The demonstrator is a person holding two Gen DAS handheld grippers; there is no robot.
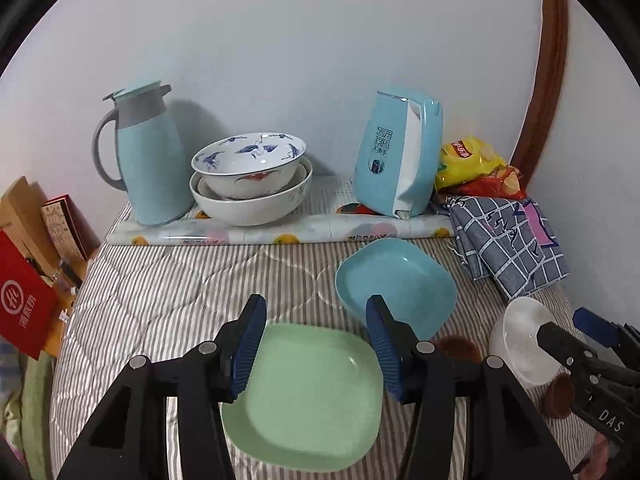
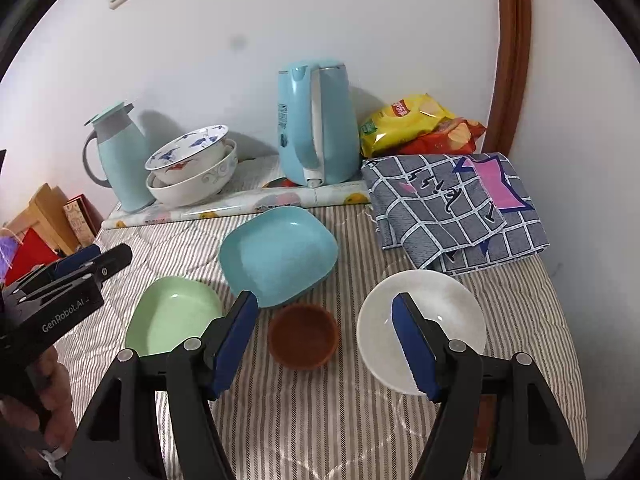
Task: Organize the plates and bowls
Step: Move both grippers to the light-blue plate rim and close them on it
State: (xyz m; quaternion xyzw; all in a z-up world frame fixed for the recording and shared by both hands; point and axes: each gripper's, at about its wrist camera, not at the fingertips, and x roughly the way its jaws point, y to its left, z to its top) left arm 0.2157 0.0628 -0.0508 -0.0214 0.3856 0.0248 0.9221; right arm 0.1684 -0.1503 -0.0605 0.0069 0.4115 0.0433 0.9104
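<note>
Left wrist view: four dishes loose on a striped quilt, both grippers released

Left wrist camera shows the left gripper [image 1: 316,344] with jaws parted and holding nothing, above a glossy green square plate [image 1: 308,404] with rounded corners. Just beyond lies a deeper blue square dish [image 1: 404,280], empty. Right wrist camera shows the right gripper [image 2: 326,344], jaws likewise spread and empty, over a small round brown bowl [image 2: 303,336] and a round white bowl [image 2: 452,308], both empty. All four rest on the quilted striped bedding [image 2: 320,420], apart from each other. At the back, a patterned porcelain bowl [image 1: 248,160] nests inside a larger white bowl [image 1: 256,204] on a printed plastic mat [image 1: 280,232], between a pale blue jug [image 1: 148,160] and a blue kettle [image 1: 396,156].
</note>
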